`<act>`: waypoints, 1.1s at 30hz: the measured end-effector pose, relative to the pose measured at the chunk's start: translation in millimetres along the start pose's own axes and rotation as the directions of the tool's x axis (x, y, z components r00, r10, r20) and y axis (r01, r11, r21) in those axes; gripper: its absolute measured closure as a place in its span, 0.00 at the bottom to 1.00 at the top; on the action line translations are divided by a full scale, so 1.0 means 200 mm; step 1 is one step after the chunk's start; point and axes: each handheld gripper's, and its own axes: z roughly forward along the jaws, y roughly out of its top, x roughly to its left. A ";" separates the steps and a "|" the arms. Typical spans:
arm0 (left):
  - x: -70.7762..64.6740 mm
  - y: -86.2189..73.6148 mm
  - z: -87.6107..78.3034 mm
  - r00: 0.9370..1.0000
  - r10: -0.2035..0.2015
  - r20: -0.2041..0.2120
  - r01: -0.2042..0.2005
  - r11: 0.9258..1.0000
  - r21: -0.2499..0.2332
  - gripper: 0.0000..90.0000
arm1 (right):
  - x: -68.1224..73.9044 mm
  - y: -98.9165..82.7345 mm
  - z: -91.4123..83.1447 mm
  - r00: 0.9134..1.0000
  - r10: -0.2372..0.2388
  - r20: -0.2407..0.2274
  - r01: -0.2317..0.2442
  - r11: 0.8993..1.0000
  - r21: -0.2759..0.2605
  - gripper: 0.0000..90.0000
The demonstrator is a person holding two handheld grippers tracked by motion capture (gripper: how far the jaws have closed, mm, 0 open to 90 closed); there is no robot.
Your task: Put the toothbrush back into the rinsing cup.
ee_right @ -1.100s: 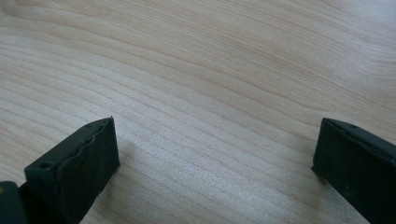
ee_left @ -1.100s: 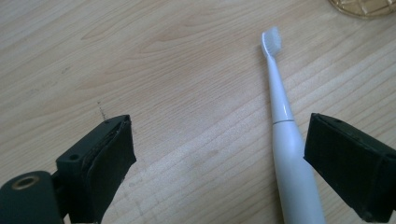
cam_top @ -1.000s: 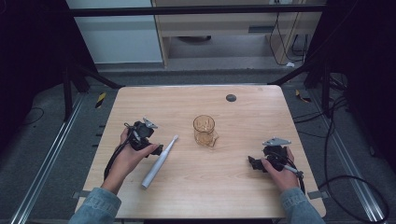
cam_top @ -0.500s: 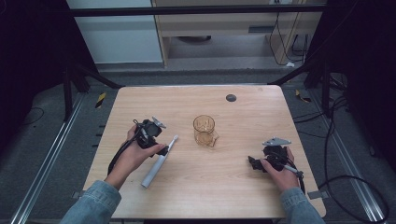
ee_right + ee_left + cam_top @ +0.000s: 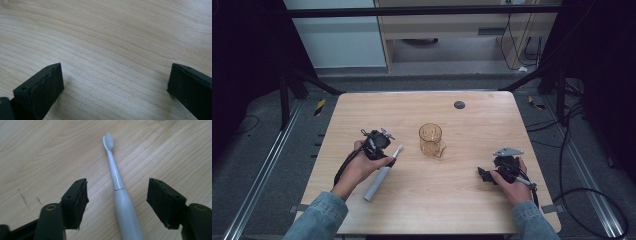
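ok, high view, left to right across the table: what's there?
left gripper → toothbrush (overlaps the gripper a bit) → amber glass cup → small dark disc → right gripper

A light wooden table with rounded corners stands in the middle, its grain running across; a small dark round disc sits near its far edge. Under and around it lies grey carpet-like floor. Metal rails run along the left and right sides. Black frame struts slant down to the far corners. Beyond the table stands a pale cabinet and a beige wooden unit. Black cables loop over the floor at right. Both sides of the room are dark.
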 end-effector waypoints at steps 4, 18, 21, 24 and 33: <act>0.00 0.00 0.03 1.000 -0.006 0.012 0.005 1.000 0.017 0.46 | 0.00 0.00 0.00 1.000 0.000 0.000 0.000 1.000 0.000 0.00; 0.01 -0.02 0.13 0.999 -0.017 0.052 0.010 0.993 0.118 0.61 | 0.00 0.00 0.00 1.000 0.000 0.000 0.000 1.000 0.000 0.00; 0.02 -0.03 0.14 0.998 -0.027 0.059 0.020 0.993 0.119 0.61 | 0.00 0.00 0.00 1.000 0.000 0.000 0.000 1.000 0.000 0.00; 0.02 -0.03 0.14 0.998 -0.032 0.063 0.024 0.993 0.118 0.62 | 0.00 0.00 0.00 1.000 0.000 0.000 0.000 1.000 0.000 0.00; 0.01 -0.03 0.17 0.997 -0.032 0.065 0.023 0.991 0.131 0.64 | 0.00 0.00 0.00 1.000 -0.002 0.000 0.002 1.000 0.000 0.00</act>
